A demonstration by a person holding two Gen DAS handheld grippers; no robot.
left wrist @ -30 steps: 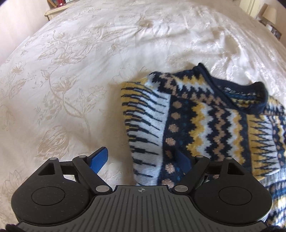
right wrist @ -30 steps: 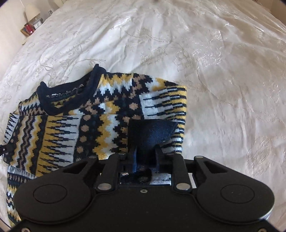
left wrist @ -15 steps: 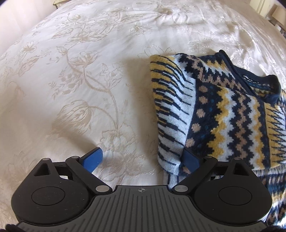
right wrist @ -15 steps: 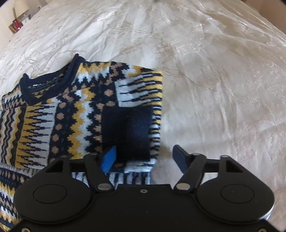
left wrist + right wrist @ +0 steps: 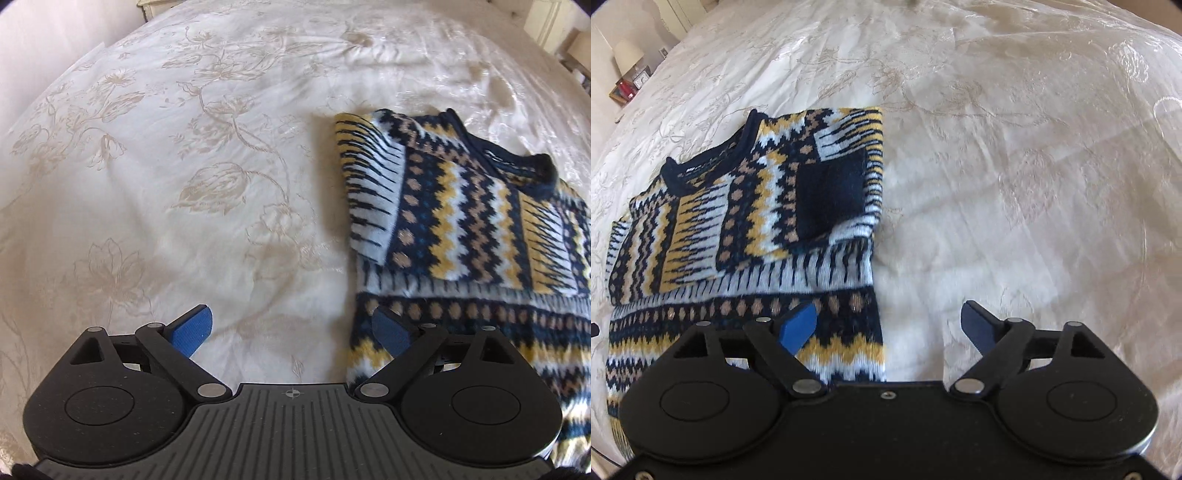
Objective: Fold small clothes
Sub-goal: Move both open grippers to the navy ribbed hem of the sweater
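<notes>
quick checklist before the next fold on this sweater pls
1. Left gripper free of cloth: ok, jaws open, nothing between them.
2. Right gripper free of cloth: ok, jaws have just been opening, nothing between them.
3. Right sleeve folded in on the sweater: ok, navy cuff lies on the chest.
4. Left sleeve folded in: ok.
5. Hem reachable: cannot tell, it runs under the grippers.
6. Bed beside the sweater bare: ok.
</notes>
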